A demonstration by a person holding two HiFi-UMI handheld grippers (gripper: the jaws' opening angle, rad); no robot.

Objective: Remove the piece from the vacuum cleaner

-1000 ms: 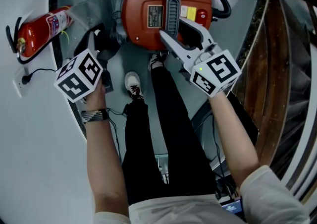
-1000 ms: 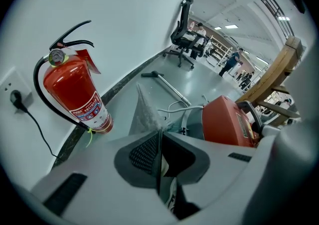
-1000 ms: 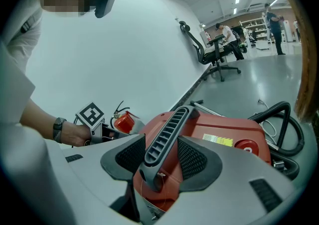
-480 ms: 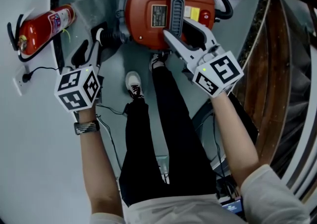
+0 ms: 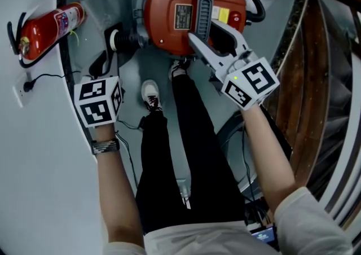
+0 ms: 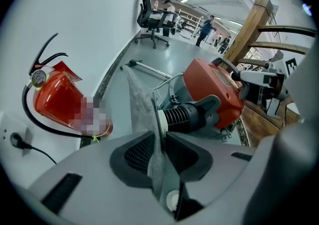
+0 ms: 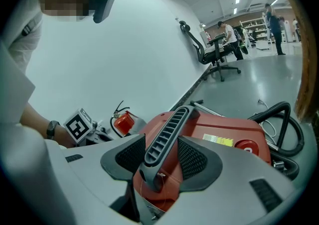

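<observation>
Right tongs [image 7: 162, 155]: pinching handle [image 7: 168, 129]; we brace the vacuum [image 5: 175, 17].
Left tongs [image 6: 160, 143]: closing on nothing; we reopen, aim at hose piece [image 6: 187, 114], centre frame, pull straight.

No wording can be read anywhere. The vacuum cleaner [image 5: 169, 0] carries a dark plate [image 5: 181, 13] and a yellow sticker [image 5: 223, 16] on either side of its handle [image 5: 202, 11] (the print on both is too small to make out). The white label [image 5: 66, 21] on the fire extinguisher [image 5: 45, 36] is equally illegible.
</observation>
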